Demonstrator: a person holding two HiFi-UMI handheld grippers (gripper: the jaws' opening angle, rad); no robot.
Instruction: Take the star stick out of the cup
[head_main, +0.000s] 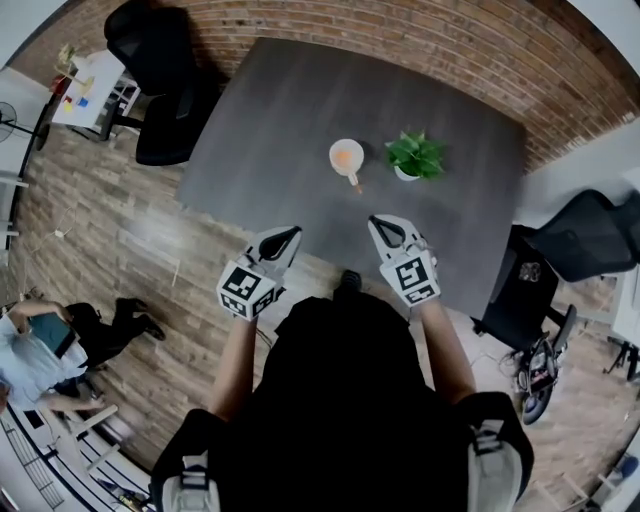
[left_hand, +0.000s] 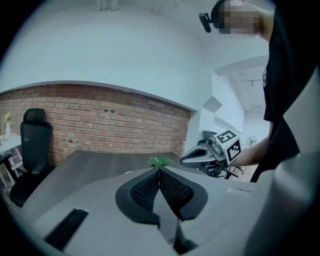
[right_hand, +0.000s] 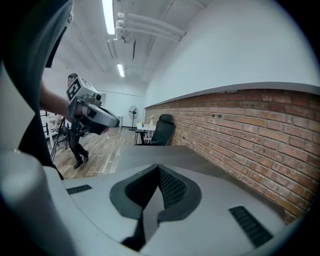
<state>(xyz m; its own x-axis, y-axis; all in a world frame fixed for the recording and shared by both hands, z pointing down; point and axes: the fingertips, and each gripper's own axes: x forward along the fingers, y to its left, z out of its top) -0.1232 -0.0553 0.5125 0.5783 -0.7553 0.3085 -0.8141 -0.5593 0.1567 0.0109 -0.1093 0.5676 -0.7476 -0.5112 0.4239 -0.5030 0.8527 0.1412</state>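
Item: star stick (head_main: 353, 177), lodged in a white cup (head_main: 346, 156) that stands upright on the dark grey tabletop (head_main: 270, 120), a little above centre in the head view. A small potted plant (head_main: 417, 157) stands near the cup on its right and does not touch it. Visible portion: an orange shape fills the cup's mouth, and a thin stub reaches past the rim toward the lower edge of the frame. Which end carries the star is too small to tell. Handling, as judged: light, thin and stiff, probably smooth-surfaced, so it could slip or pivot in a loose pinch. The cup looks light too, and a sideways pull on the stick could drag or tip it. Suggested hold: on the exposed stub just past the rim, pinched across its width and drawn out along its own lean, with the second claw free to steady the cup's wall. Left claw (head_main: 290, 236): clenched on nothing, with its mesh pads meeting tip to tip in the left gripper view. It sits lower centre-left in the head view, about at the tabletop's near edge and well short of the cup. Right claw (head_main: 381, 223): likewise clenched and empty, lower centre-right over the tabletop, nearer the cup yet apart from it. Either claw would need to open before any grasp. Stage, as judged: approach — stick not yet touched.
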